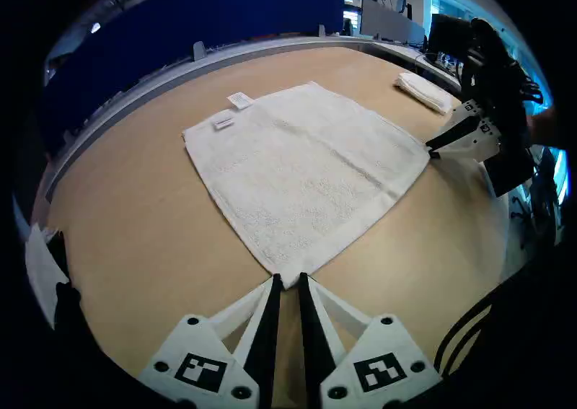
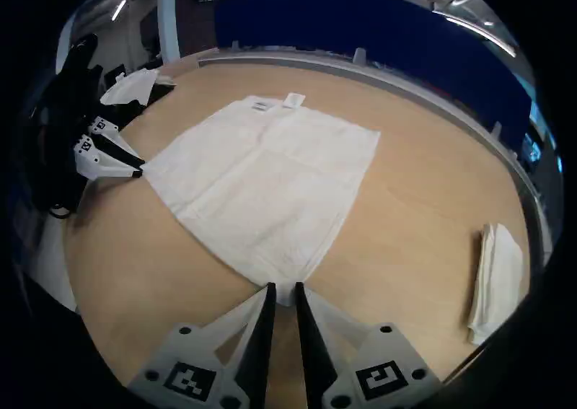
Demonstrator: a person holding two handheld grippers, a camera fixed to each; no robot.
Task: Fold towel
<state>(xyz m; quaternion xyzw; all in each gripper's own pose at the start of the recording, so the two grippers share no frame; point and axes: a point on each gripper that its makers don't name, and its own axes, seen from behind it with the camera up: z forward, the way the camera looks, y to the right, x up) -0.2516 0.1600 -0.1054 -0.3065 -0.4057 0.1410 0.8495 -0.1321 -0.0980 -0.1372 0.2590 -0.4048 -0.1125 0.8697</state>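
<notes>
Left gripper view: towel [image 1: 303,164] spread flat on the table [image 1: 144,229]; left gripper [image 1: 287,279] narrowed onto its near corner, right gripper [image 1: 431,150] pinching the neighbouring corner at right, likely so one edge lifts evenly for folding. Right gripper view: folded cloth [image 2: 498,279] set well apart, clear of work.

No legible text anywhere.

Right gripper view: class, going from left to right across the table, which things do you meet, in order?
left gripper → spread towel → folded towel
</notes>
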